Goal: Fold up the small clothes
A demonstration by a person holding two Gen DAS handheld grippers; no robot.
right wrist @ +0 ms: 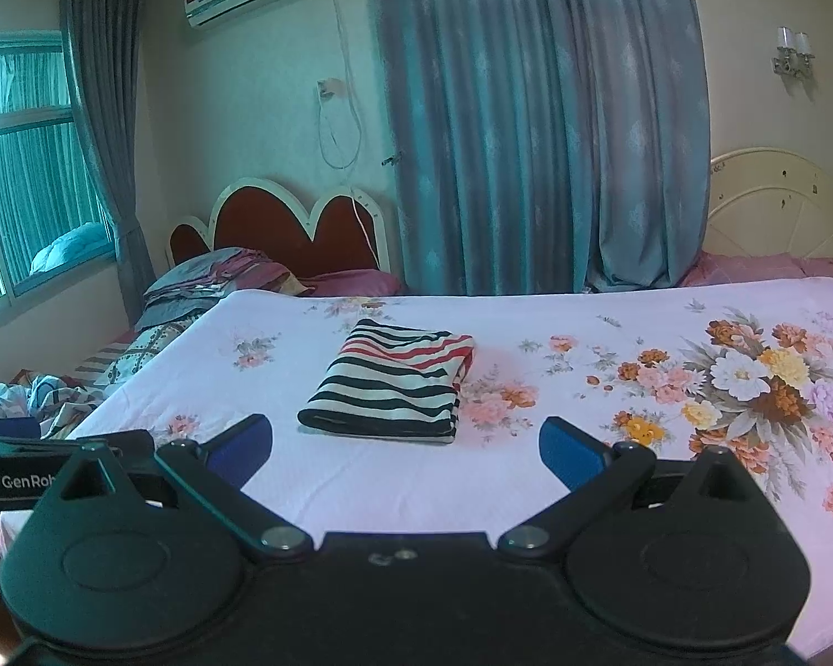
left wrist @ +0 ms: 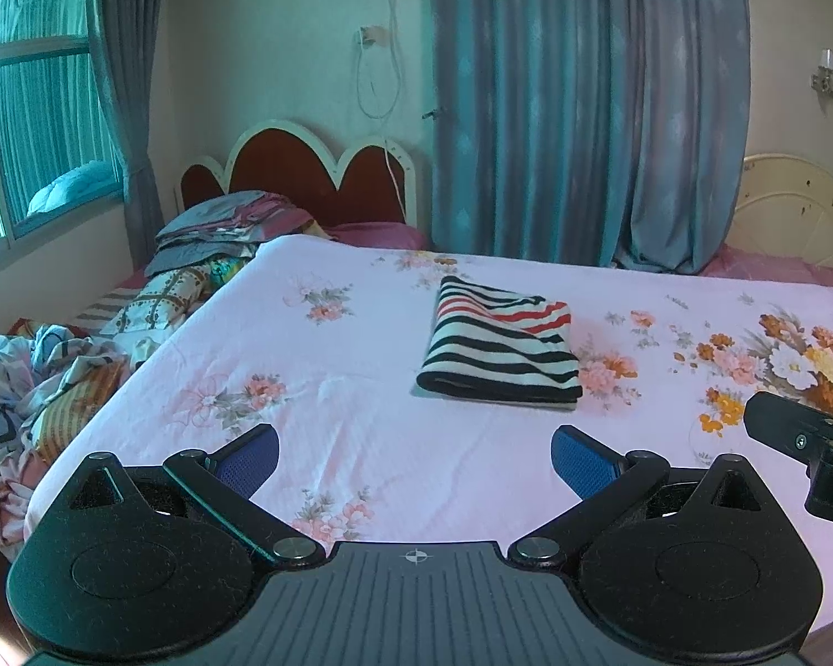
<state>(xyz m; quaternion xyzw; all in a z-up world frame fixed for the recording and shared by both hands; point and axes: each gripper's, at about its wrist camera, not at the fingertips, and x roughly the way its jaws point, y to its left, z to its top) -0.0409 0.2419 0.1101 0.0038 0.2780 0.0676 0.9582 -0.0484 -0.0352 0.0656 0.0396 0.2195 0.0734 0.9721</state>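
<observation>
The striped garment [left wrist: 500, 347] lay folded into a neat rectangle on the bed [left wrist: 333, 366], toward the middle of the floral sheet and closer to its far edge than its near one. Both the left gripper [left wrist: 415, 458] and the right gripper [right wrist: 405, 447] hovered over the near edge, fingers spread and empty, well apart from the garment. A pile of crumpled clothes [left wrist: 22, 383] sat beyond the bed's left edge.

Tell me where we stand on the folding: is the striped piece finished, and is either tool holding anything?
Done: the striped garment lies folded in a compact rectangle on the floral sheet. In hand: nothing; the left tool and right tool are both open, short of it. Left: possibly the crumpled clothes beside the bed, if they belong to this job.
</observation>
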